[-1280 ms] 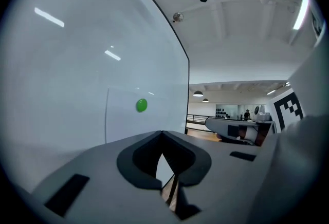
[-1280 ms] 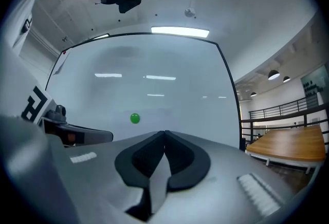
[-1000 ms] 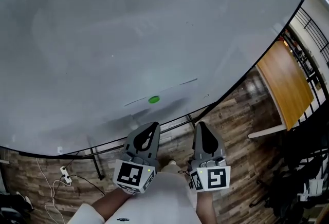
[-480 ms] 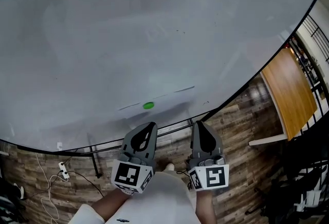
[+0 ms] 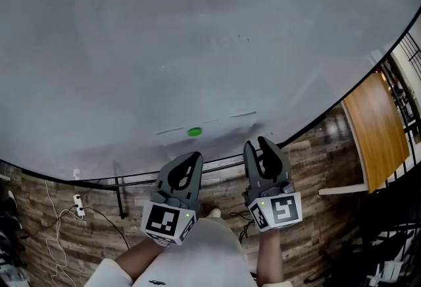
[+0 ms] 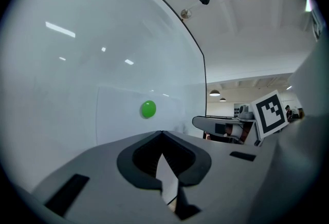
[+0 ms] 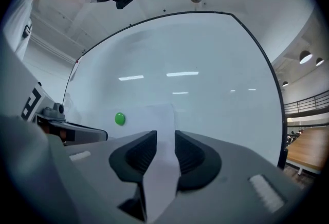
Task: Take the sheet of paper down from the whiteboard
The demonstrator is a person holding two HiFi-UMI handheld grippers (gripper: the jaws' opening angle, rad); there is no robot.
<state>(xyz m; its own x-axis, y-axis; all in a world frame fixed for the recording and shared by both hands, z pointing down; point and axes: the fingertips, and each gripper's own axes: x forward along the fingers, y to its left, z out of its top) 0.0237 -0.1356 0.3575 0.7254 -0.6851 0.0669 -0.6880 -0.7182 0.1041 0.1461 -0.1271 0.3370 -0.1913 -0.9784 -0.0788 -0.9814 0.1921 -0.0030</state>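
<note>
One sheet of paper [image 7: 154,117] hangs flat on the whiteboard [image 5: 197,29], close to its lower edge, with a green magnet [image 5: 194,131] on it. The left gripper [image 5: 194,157] has its jaws clenched together on nothing. The jaws of the right gripper [image 5: 256,143] have just been opening and now stand released. They grasp nothing, and the right edge of the sheet shows through their gap.
</note>
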